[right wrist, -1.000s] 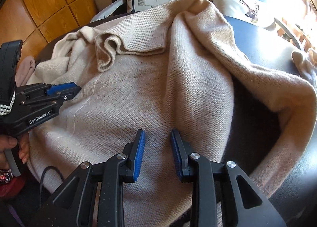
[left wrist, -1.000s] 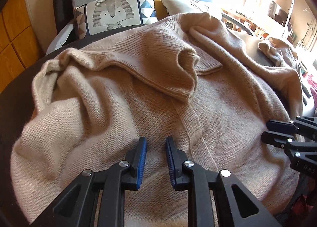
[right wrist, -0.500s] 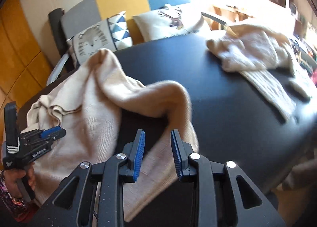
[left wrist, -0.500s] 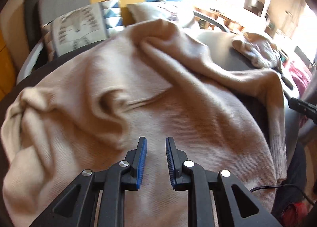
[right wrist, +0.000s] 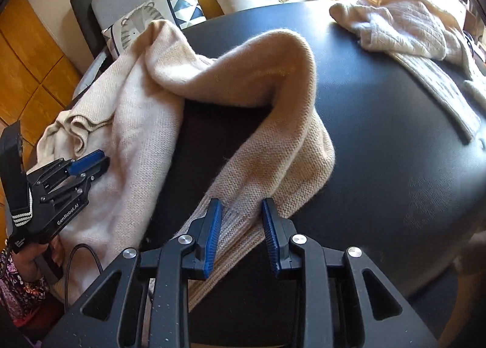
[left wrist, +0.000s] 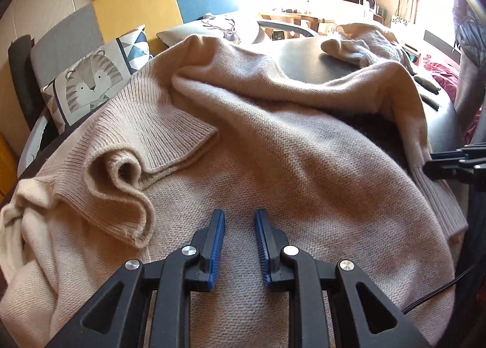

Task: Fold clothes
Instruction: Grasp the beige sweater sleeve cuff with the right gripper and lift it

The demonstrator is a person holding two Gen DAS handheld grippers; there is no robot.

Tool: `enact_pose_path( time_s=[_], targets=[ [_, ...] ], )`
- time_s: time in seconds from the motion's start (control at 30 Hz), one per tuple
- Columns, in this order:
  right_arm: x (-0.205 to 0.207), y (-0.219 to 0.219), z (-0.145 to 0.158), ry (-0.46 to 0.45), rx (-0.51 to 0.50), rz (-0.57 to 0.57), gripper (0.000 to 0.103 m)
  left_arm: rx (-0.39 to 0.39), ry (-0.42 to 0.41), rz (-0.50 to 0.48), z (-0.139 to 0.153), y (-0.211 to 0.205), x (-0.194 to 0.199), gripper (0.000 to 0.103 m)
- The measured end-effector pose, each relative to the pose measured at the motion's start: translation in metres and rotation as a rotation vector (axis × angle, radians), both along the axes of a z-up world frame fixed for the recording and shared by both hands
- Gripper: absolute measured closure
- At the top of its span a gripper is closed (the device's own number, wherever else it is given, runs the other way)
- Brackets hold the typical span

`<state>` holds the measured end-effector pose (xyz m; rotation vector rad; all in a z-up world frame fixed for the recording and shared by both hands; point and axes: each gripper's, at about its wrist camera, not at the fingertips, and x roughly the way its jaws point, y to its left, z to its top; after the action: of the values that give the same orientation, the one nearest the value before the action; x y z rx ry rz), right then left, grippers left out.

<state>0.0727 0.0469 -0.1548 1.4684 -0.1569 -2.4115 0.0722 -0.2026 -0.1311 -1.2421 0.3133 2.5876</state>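
Left wrist view: left gripper (left wrist: 240, 244) fingers apart, nothing between, hovering over beige sweater (left wrist: 273, 150) body on the black table (left wrist: 306, 65).
Right wrist view: right gripper (right wrist: 241, 234) jaws just closing, pads pressing the sweater's ribbed cuff (right wrist: 234, 226).

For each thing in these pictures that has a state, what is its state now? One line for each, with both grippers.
beige sweater: unfolded, rumpled on the table, sleeve looped to one side.
sleeve cuff: between the right gripper's jaws.
right gripper: jaws just closing around the cuff.
left gripper: open above the sweater body, holding nothing.
cream sweater: crumpled at the far side.
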Motion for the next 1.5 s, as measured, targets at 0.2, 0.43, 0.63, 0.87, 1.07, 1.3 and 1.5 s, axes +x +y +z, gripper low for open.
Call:
enact_pose_path(
  time_s=[0.2,0.43,0.63,0.87,1.07,1.3,1.5],
  targets=[
    [-0.003,0.015,0.012,0.028,-0.085,-0.039,0.098,-0.015,0.008,0.002,-0.002,0.003,0.000,0.082],
    [-0.018,0.038,0.045,0.158,-0.058,-0.110,0.098,0.007,0.010,0.006,-0.003,-0.001,0.001,0.082],
    [-0.048,0.058,0.057,0.207,0.035,-0.153,0.098,0.004,0.015,0.005,-0.003,-0.002,0.002,0.082],
    [-0.107,0.075,0.050,0.233,0.157,-0.183,0.098,0.011,0.017,0.005,-0.003,-0.004,0.002,0.082],
    [-0.154,0.097,0.025,0.141,0.277,-0.312,0.087,0.027,0.013,0.005,-0.003,-0.006,0.002,0.082],
    [-0.097,0.039,0.044,0.285,0.158,-0.038,0.036,0.057,0.005,0.005,-0.003,-0.010,0.000,0.082],
    [-0.116,0.005,0.008,0.251,0.344,0.104,0.036,0.050,0.009,0.005,-0.004,-0.008,0.001,0.082]
  ],
)
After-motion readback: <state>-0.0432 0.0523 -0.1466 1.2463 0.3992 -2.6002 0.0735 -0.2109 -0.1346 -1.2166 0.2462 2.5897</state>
